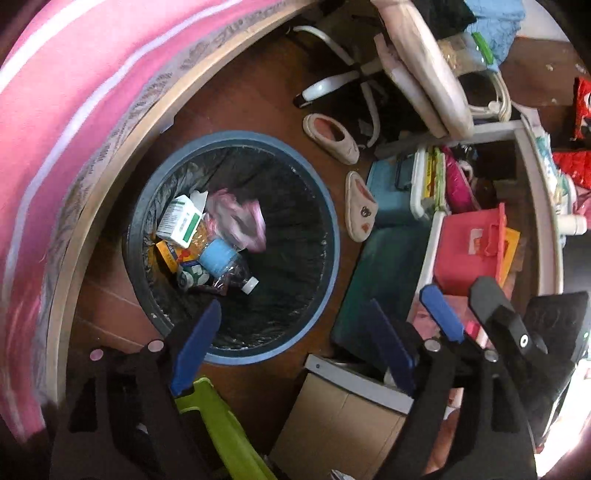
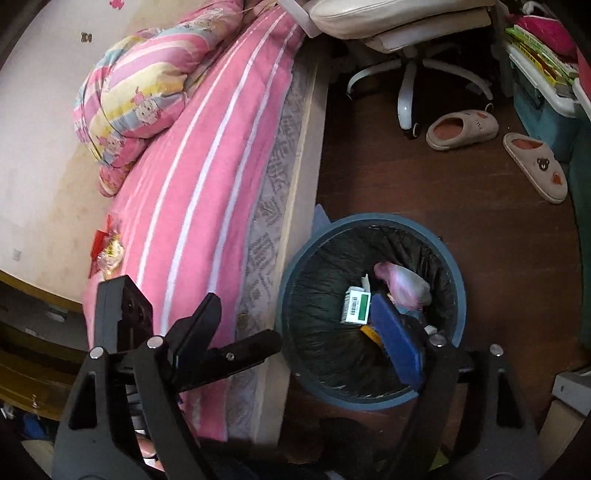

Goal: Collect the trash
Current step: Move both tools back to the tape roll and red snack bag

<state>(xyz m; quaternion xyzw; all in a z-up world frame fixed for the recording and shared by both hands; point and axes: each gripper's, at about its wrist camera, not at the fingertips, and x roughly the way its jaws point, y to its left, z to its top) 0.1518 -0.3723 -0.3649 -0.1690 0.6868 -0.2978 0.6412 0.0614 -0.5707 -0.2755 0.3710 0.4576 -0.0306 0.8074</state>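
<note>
You have one blue bin on the floor holding one green-and-white carton, one plastic bottle and one pink bag, plus two slippers, one swivel chair and one rolled quilt.

Left gripper: pitched steeply downward, jaws spread wide. Blue-padded fingers well apart; nothing between them, no contact on either pad.

Right gripper: also pitched steeply downward, jaws spread wide. One blue pad faces the camera on the right; the opposite finger shows mostly its black back. Nothing clamped.

Left wrist view: right gripper sits just beside the left gripper's right finger, its own fingers apart.
</note>
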